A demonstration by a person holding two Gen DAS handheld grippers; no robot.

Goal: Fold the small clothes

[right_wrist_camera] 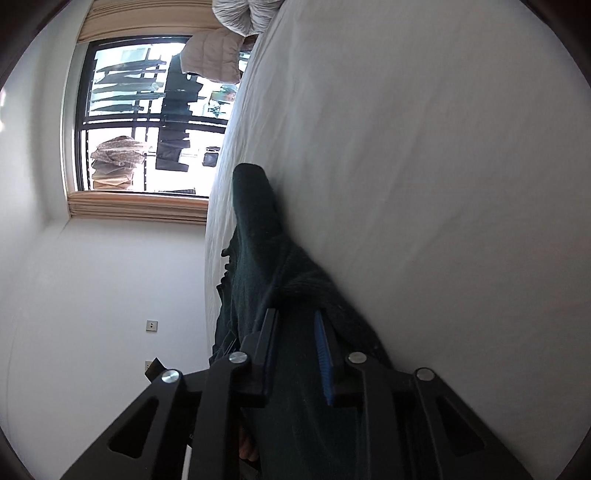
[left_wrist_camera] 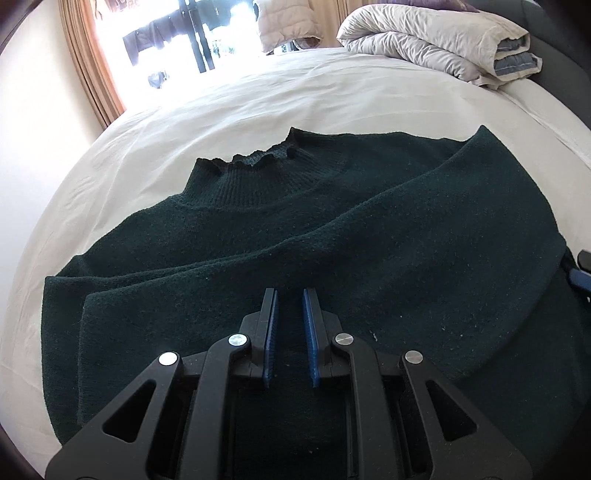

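Left gripper (left_wrist_camera: 290,295) and right gripper (right_wrist_camera: 295,317) pinch the unlabelled sweater (left_wrist_camera: 332,229) (dark green).

A dark green sweater (left_wrist_camera: 332,229), nearly black in shadow, lies centre frame on a white bed (left_wrist_camera: 258,96). Upper right, the quilt (left_wrist_camera: 424,40) looks cream over grey-blue. Each black tool carries blue pads (left_wrist_camera: 308,332).

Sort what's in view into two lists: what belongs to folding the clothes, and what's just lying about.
Part of the job:
- dark green sweater, one sleeve folded across its body
- left tongs, nearly closed over the sweater
- right tongs, with sweater fabric between them
- white bed sheet, the folding surface

Just lying about:
- folded duvet
- puffy jacket
- curtain
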